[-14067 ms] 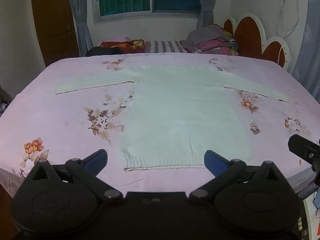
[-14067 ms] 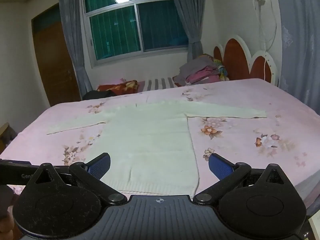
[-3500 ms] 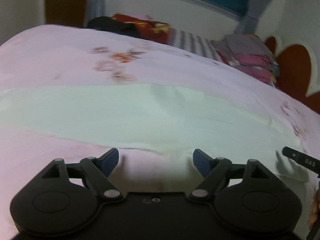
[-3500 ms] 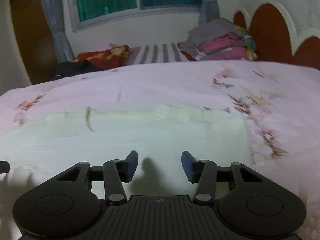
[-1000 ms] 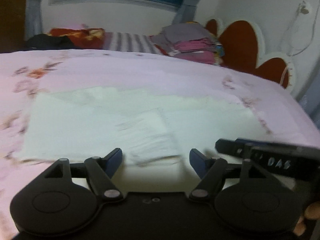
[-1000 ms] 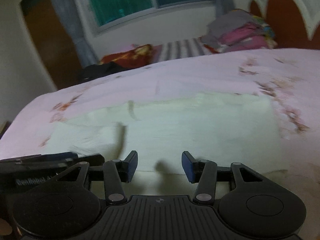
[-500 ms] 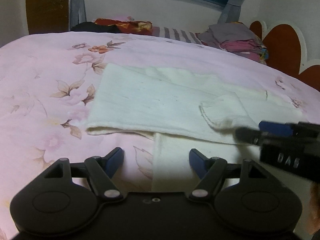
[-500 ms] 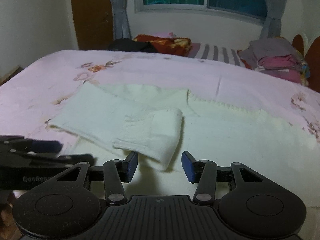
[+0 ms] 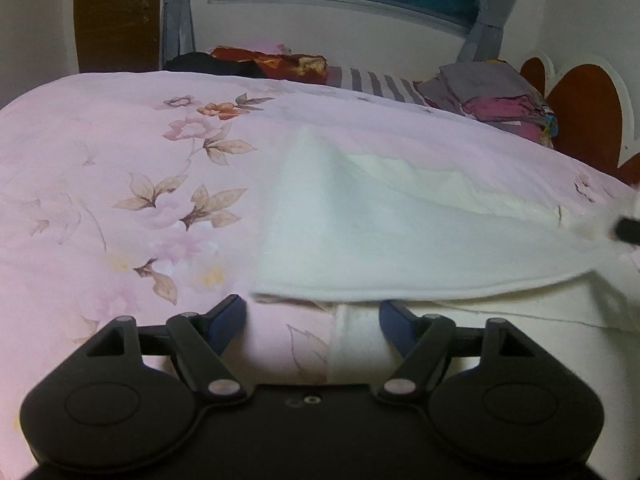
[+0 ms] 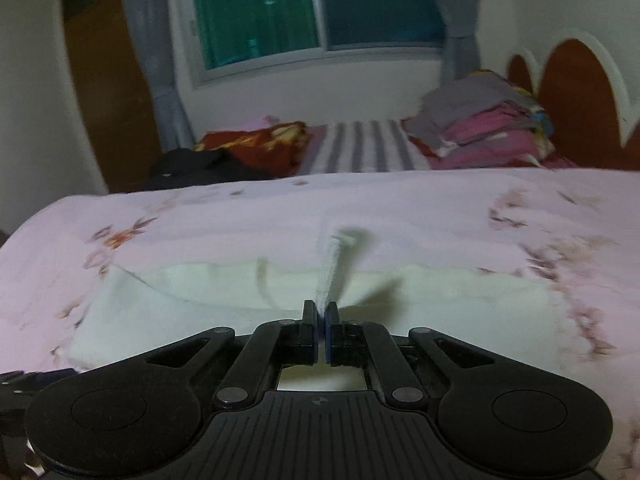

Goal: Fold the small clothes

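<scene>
Fingers of the right gripper are pinching shut on a thin ridge of the sweater, the cream knit rising edge-on from between the pads; from the left wrist view the cloth is stretching up in a taut sheet toward the right edge of frame, where a dark tip of that gripper is just showing. Left gripper fingers are standing wide and narrowing slightly, hovering low over the near edge of the sweater with a strip of knit lying between them but no pad pressing on it. Sweater is lying on the bed, on the pink floral sheet, partly folded, one layer lifted over another. Step in hand, as I judge it: carrying a sleeve or side panel across the body. Next move is likely calling for the right to lay its held edge flat and square on the body, with the left either pinning or gripping the near edge to stop the lower layer dragging. Motion blur is hiding the exact fold line.
</scene>
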